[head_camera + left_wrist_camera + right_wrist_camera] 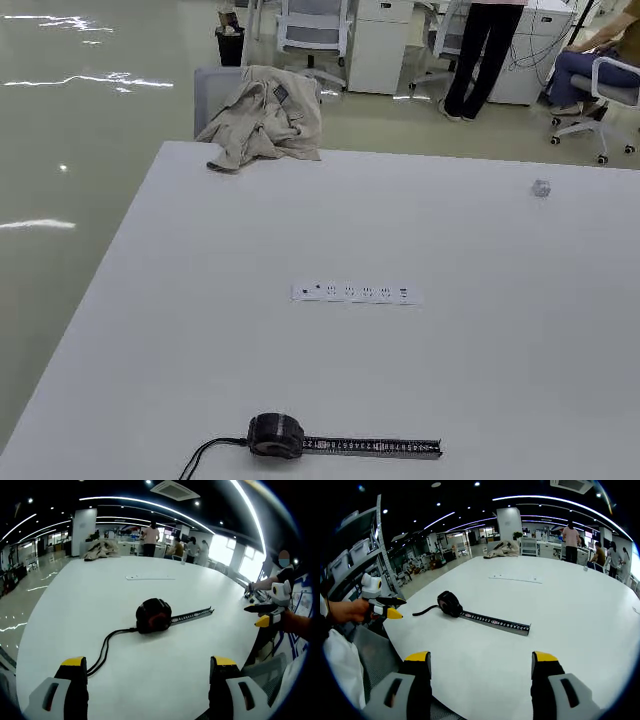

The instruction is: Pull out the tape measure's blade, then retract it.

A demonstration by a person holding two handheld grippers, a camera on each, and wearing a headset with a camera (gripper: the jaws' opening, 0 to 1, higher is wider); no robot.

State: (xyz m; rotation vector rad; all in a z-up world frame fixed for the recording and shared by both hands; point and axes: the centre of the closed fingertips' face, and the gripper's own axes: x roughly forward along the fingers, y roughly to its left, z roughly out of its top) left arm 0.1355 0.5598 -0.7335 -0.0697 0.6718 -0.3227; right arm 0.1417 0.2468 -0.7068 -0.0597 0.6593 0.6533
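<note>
My left tongs [148, 662] are spread wide with nothing between the yellow-tipped jaws, and my right tongs [481, 656] are spread just as wide and are also empty. Both hang off the near edge of the white desk [300, 220], well apart from each other and touching nothing.

The black round-cased tape measure [154, 615] lies on the desk ahead of the left tongs, roughly in line with the gap between the jaws but clear of them. Its dark blade with pale markings [192, 615] is drawn out part of the way and lies flat, running from the case towards the right tongs' side. A black wrist cord [107, 645] trails from the other side of the case and curves back towards the left jaw.

From the right gripper view I see the case up and to the left of the jaws, with the blade's end nearer the middle of the gap, also out of reach.

In the head view the tape measure sits near the desk's front edge. A white power strip [356, 293] lies farther back at mid-desk, and a beige jacket [265, 120] is draped over a grey chair at the far edge.
</note>
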